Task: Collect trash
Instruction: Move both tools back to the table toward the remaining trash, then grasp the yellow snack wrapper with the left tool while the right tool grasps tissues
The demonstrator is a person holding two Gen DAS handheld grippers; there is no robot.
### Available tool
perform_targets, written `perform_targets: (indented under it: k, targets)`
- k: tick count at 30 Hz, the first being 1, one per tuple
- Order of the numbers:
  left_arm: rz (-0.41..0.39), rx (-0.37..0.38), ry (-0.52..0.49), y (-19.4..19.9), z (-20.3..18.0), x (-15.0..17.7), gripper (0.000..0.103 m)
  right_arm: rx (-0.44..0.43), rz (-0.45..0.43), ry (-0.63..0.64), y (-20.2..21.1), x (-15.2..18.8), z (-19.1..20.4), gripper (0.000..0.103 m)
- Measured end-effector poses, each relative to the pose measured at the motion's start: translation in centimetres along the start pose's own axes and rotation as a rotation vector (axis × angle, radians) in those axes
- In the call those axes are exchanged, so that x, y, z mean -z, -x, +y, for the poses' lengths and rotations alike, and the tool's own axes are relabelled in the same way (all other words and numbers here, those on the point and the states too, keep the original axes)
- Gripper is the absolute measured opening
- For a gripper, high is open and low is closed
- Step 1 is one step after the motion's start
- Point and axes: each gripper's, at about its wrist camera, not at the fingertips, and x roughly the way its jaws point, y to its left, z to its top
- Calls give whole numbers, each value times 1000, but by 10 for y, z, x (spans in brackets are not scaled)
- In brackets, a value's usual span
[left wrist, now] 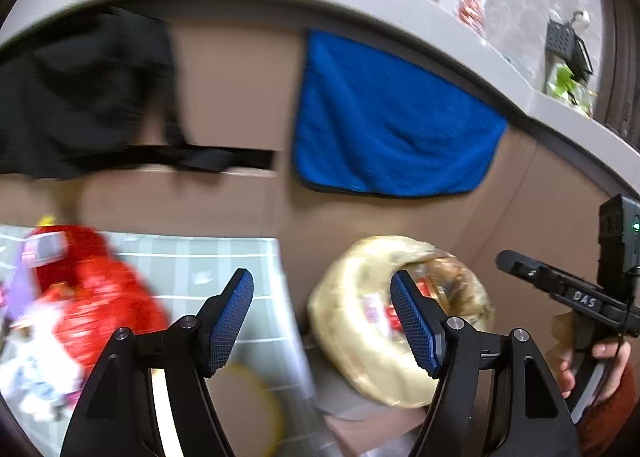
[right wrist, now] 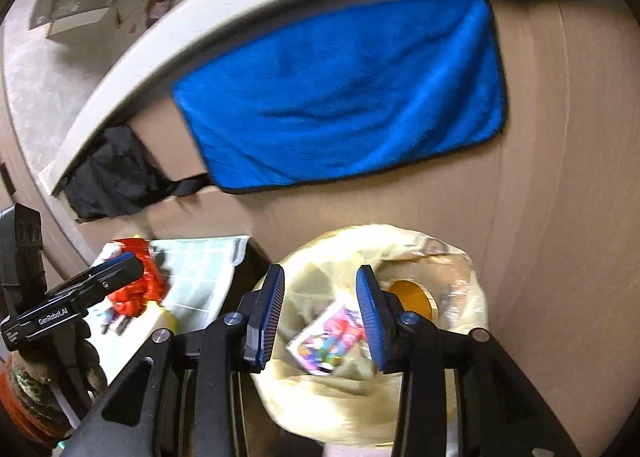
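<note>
Bag: open-mouthed, dead ahead of right gripper.
Right gripper: agape, empty.
Left gripper: wide, empty; bag lies rightward.

Open air is being left between the spread fingers of the right gripper, above the trash bag mouth; the way beyond is being blocked by the cabinet front and blue towel
</note>
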Motion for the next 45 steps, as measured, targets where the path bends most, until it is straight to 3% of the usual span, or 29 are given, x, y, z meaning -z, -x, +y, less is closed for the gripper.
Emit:
perform_targets:
  k: [9,17,19,24,30,35,37,38,41,45]
  targets:
    - [-99,-143,64,99,82,23,72,-100,-76,131,21,4,106,35]
    - [-168,-321,178,162,193,42,72,-217,-38,226,3,9,195,35]
    - [-161,-353,199,162,226,49,76,-240,-22,241,-4,13,209,35]
    - [-32,-401,239,132,286,58,79,-265,35,297,-27,28,239,35]
    - [81,-424,239,90,312,64,78,-249,101,333,-51,45,245,35]
    - [152,-432,261,60,317,67,64,-238,148,343,-68,54,245,35]
    - [179,-422,302,53,322,69,51,-239,167,350,-75,58,248,35]
    - [167,-402,326,55,324,70,42,-242,175,350,-77,59,249,35]
    - [91,-381,330,74,313,70,29,-254,194,353,-84,63,254,35]
    - [-21,-341,327,115,289,72,27,-259,205,370,-91,66,262,35]
